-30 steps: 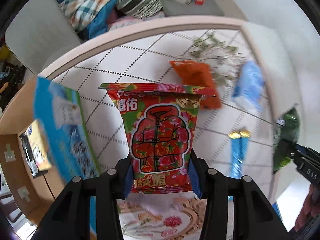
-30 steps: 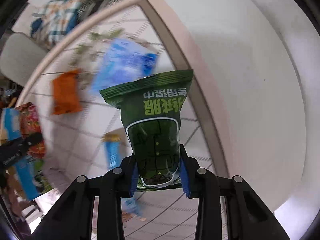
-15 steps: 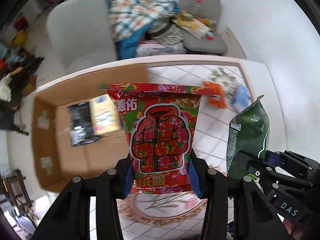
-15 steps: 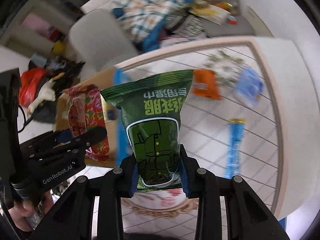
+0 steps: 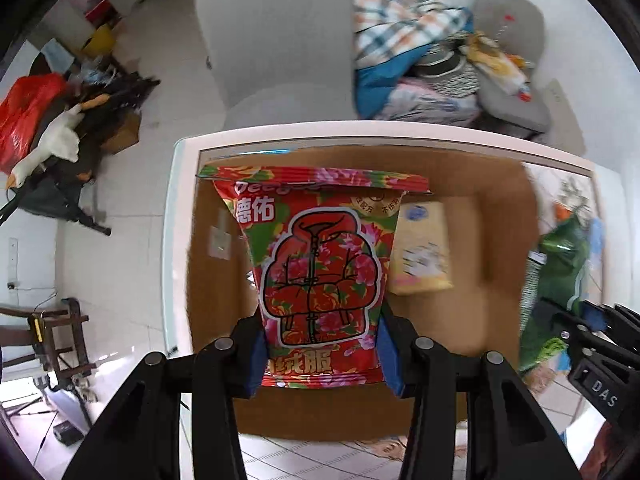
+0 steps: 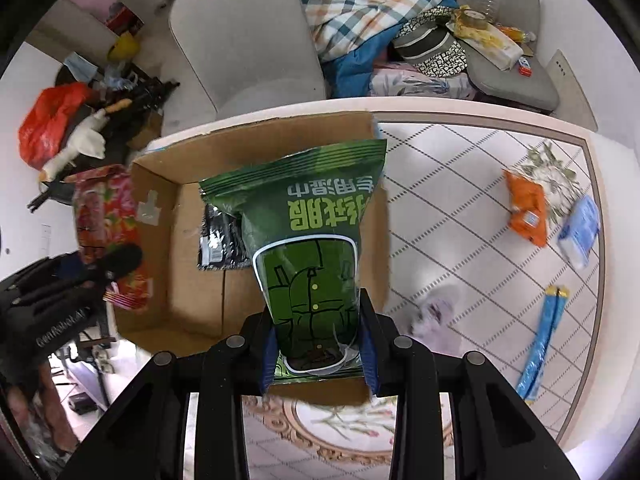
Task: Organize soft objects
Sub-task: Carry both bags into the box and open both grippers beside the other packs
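Note:
My left gripper (image 5: 320,354) is shut on a red floral soft pack (image 5: 318,264) and holds it upright above an open cardboard box (image 5: 496,248). My right gripper (image 6: 318,354) is shut on a green soft pack (image 6: 308,248), held over the same box (image 6: 160,264). The red pack shows at the left of the right wrist view (image 6: 108,228); the green pack shows at the right of the left wrist view (image 5: 556,280). A yellow pack (image 5: 422,256) and a black pack (image 6: 218,244) lie inside the box.
On the tiled table (image 6: 460,200) to the right lie an orange pack (image 6: 528,212), a light blue pack (image 6: 580,232) and a long blue packet (image 6: 540,344). A grey chair (image 6: 244,40) and piled cloth (image 6: 372,12) stand behind the table.
Both grippers have swung left with their packs, from over the tiled table to over the cardboard box. Both stay shut on their packs.

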